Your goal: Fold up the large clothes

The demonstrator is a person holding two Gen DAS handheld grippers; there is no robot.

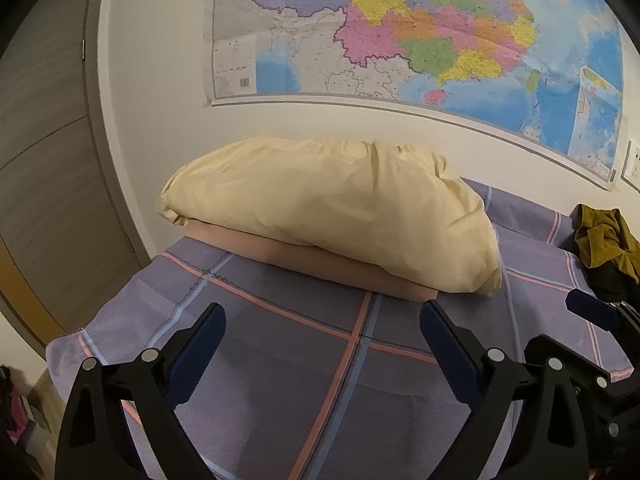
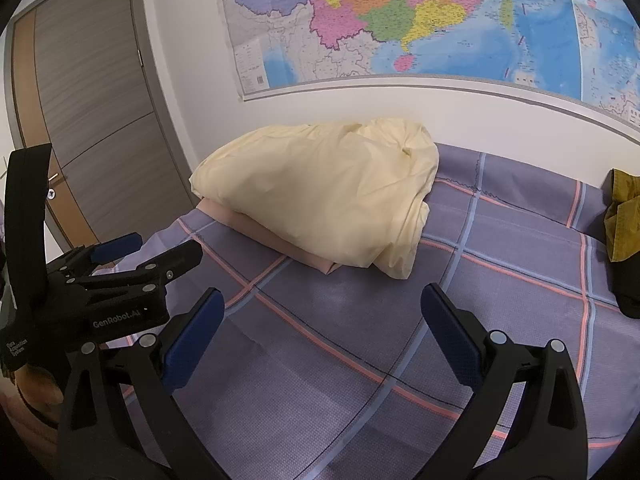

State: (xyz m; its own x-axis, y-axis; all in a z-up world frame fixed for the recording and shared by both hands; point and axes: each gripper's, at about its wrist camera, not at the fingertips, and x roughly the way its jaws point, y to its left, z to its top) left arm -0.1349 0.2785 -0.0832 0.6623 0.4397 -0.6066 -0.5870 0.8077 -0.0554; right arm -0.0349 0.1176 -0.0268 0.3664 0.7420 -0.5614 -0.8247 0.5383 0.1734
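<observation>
A crumpled olive-yellow garment (image 1: 604, 240) lies with something black at the right edge of the bed; it also shows in the right wrist view (image 2: 624, 220). My left gripper (image 1: 322, 324) is open and empty above the purple plaid bedsheet (image 1: 280, 344). My right gripper (image 2: 322, 310) is open and empty above the same sheet (image 2: 360, 320). The left gripper also shows at the left of the right wrist view (image 2: 148, 250), and part of the right gripper shows at the right edge of the left wrist view (image 1: 592, 312). Both grippers are well short of the garment.
A pale yellow quilt (image 1: 332, 208) sits on a folded pink blanket (image 1: 340, 264) at the head of the bed, also in the right wrist view (image 2: 320, 196). A wall map (image 1: 400, 32) hangs above. A grey-brown door (image 2: 92, 120) stands at the left.
</observation>
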